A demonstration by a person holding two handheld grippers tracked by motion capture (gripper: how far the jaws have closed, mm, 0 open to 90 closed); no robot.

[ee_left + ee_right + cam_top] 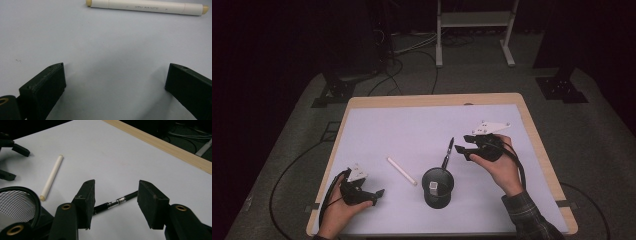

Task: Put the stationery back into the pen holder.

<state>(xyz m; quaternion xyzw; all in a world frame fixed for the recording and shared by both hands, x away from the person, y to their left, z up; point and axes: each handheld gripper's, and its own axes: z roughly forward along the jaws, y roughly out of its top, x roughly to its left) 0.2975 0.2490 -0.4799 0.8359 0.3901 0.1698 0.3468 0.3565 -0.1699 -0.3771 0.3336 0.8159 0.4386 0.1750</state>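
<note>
A black pen (447, 152) lies on the white table cover just behind a black mesh cup (437, 187). My right gripper (463, 150) hovers to the pen's right, open. In the right gripper view the pen (117, 201) lies on the table below and between the spread jaws of that gripper (115, 195), and the pads do not touch it. A white marker (401, 170) lies left of the cup. My left gripper (374, 196) rests at the front left, open and empty. In the left gripper view the marker (147, 6) lies crosswise well beyond the gripper (115, 75).
The wooden table edge (160, 145) runs along the far side. The mesh cup (20, 205) stands close to my right gripper's left jaw. A small white tag (433, 186) shows inside the cup. Cables and a metal stand's legs (474, 30) are on the floor beyond.
</note>
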